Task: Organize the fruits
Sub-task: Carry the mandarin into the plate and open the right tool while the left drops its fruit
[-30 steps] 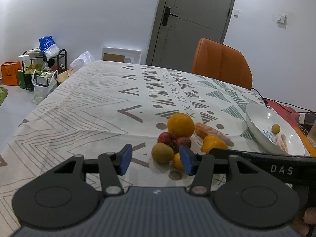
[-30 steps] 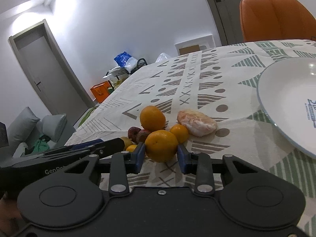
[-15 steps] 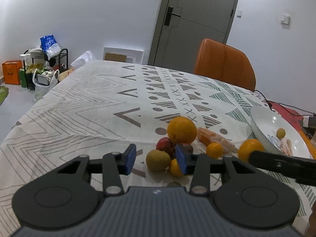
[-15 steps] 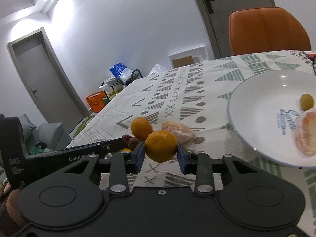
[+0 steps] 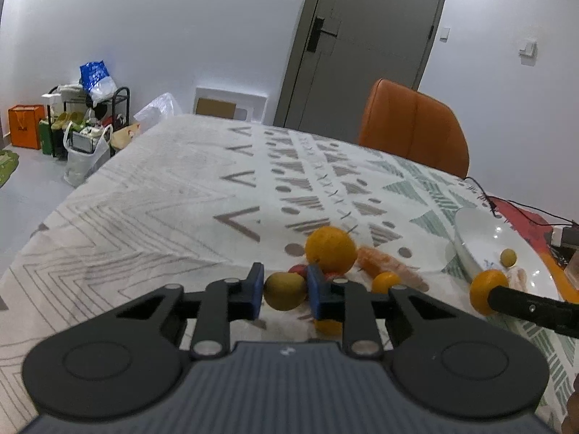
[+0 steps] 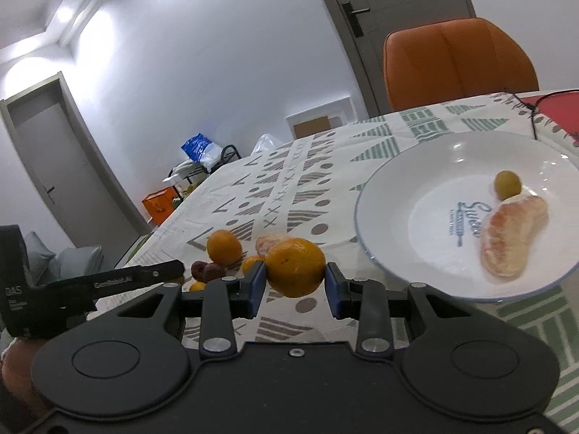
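Two grippers, each with a fruit between its pads.
The right gripper (image 6: 295,285) clamps an orange (image 6: 295,267) just short of the plate (image 6: 383,195) (peeled segment inside); the left gripper (image 5: 284,291) brackets a green-brown fruit (image 5: 284,290), contact unclear, among fruits on the patterned tablecloth (image 5: 163,202).

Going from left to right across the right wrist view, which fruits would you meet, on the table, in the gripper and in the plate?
Dark red fruits → far orange → held orange in the right gripper → peeled segment in the plate.
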Motion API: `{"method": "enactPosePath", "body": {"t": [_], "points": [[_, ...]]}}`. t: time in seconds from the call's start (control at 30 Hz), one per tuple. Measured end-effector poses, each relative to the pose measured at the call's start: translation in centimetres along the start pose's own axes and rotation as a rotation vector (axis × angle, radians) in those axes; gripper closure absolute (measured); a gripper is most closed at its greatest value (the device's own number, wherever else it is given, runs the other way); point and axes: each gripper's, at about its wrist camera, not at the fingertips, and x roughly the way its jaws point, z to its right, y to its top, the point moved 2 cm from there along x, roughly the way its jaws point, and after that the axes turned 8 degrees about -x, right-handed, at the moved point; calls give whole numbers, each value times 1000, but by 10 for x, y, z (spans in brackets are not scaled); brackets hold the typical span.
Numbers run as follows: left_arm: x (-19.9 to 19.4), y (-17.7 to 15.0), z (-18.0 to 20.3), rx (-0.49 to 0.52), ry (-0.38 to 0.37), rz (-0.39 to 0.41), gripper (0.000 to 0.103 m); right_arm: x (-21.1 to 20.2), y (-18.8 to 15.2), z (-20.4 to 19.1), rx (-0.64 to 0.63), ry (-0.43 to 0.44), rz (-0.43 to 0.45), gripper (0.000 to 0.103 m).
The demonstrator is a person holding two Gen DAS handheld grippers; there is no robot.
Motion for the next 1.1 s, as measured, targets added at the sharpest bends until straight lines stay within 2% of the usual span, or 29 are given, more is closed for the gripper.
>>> {"method": "enactPosePath", "body": {"t": [0.3,0.73,1.1], "points": [[-12,5,35,45,-60,36,79,-19,5,23,35,-58,46,70],[-3,-7,92,116,-139,18,79,-48,4,63,78,-153,100,70],[6,-12,127,165,-168,8,79,-58,0,87,116,-181,120,70]]}}
